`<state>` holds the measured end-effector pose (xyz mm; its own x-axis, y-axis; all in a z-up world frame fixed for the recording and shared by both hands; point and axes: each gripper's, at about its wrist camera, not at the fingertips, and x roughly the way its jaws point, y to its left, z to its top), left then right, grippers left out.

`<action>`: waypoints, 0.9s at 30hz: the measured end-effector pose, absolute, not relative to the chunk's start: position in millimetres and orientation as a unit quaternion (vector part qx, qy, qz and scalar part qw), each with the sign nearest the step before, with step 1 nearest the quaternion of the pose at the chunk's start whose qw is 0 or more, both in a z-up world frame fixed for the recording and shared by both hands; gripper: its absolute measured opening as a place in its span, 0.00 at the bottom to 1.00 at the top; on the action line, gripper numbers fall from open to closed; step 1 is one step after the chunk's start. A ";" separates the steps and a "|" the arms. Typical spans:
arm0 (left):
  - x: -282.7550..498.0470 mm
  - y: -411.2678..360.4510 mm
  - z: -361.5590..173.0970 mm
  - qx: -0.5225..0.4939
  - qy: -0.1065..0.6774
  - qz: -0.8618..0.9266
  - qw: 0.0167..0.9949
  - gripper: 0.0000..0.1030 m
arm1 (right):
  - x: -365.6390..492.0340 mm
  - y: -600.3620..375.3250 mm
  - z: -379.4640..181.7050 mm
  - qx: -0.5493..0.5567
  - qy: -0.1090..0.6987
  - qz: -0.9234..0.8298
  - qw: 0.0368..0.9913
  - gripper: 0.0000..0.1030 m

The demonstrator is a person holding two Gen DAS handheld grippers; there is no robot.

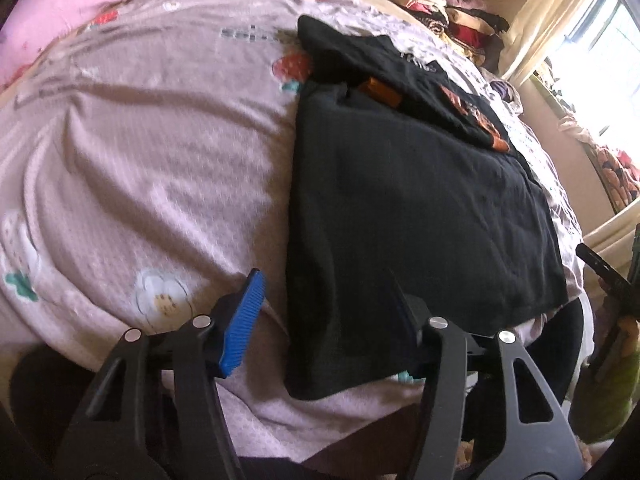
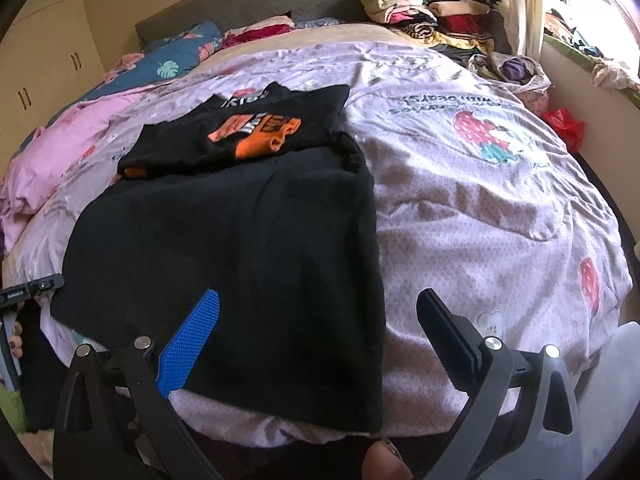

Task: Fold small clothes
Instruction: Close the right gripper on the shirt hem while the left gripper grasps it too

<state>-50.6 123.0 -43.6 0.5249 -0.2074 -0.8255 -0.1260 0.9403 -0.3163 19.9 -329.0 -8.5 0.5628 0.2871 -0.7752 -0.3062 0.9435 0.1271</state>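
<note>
**Both grippers lined up at the near hem of the black garment**

A black garment [image 2: 240,248] lies spread flat on the bed [image 2: 500,208], reaching from the bed's near edge toward the middle. A black T-shirt with an orange print [image 2: 248,132] lies at its far end, overlapping it slightly. Looks already folded and parked there to keep the near working area free, though that is a guess.

The left gripper [image 1: 328,312] sits at the near edge of the bed, over the garment's left near corner. Jaws partly spread. The blue pad [image 1: 244,320] is outside the cloth over the pink bedcover; the other finger is over the black fabric, so the garment's side edge runs between them. No cloth visibly pinched. Placement suggests it is set to take that corner.

The right gripper [image 2: 320,328] is at the same near edge, over the garment's right near corner, jaws spread wide. Its blue pad [image 2: 192,340] is over the black cloth and the dark finger over bare bedcover, so the right side edge lies between. Nothing held.

Matching corners on both sides fit a lift of the near hem to fold it away toward the far end. Stacks of folded clothes [image 2: 432,12] sit at the bed's far right corner, well apart.
</note>
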 end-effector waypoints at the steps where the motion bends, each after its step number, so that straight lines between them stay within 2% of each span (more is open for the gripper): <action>1: -51.6 121.6 -45.4 -0.171 0.489 -0.026 0.855 0.47 | 18.8 -329.6 -9.8 -0.012 0.439 0.170 0.882 0.95; 8: -55.6 113.5 -57.7 -0.182 0.504 -0.041 0.843 0.43 | 8.6 -342.4 -26.4 -0.018 0.461 0.173 0.870 0.93; 10: -56.0 112.1 -58.5 -0.180 0.505 -0.041 0.843 0.43 | 6.7 -345.4 -31.2 -0.016 0.468 0.177 0.866 0.75; 14: -57.8 109.9 -58.8 -0.174 0.509 -0.040 0.842 0.43 | 5.5 -352.0 -41.5 -0.008 0.484 0.180 0.857 0.68; 17: -59.7 109.7 -59.5 -0.172 0.510 -0.038 0.842 0.43 | 8.8 -355.5 -50.4 -0.004 0.497 0.175 0.850 0.55; 19: -59.7 109.6 -59.7 -0.171 0.510 -0.037 0.842 0.43 | 7.8 -355.3 -53.6 -0.009 0.500 0.177 0.847 0.32; 22: -58.6 110.0 -60.4 -0.173 0.510 -0.036 0.842 0.44 | 3.2 -350.0 -55.0 -0.024 0.504 0.194 0.841 0.15; 24: -58.0 111.4 -62.1 -0.177 0.511 -0.036 0.841 0.44 | -1.9 -347.7 -51.8 -0.032 0.496 0.204 0.844 0.11; 27: -56.7 113.1 -64.6 -0.182 0.511 -0.036 0.839 0.44 | -6.7 -349.2 -35.8 -0.009 0.471 0.235 0.850 0.09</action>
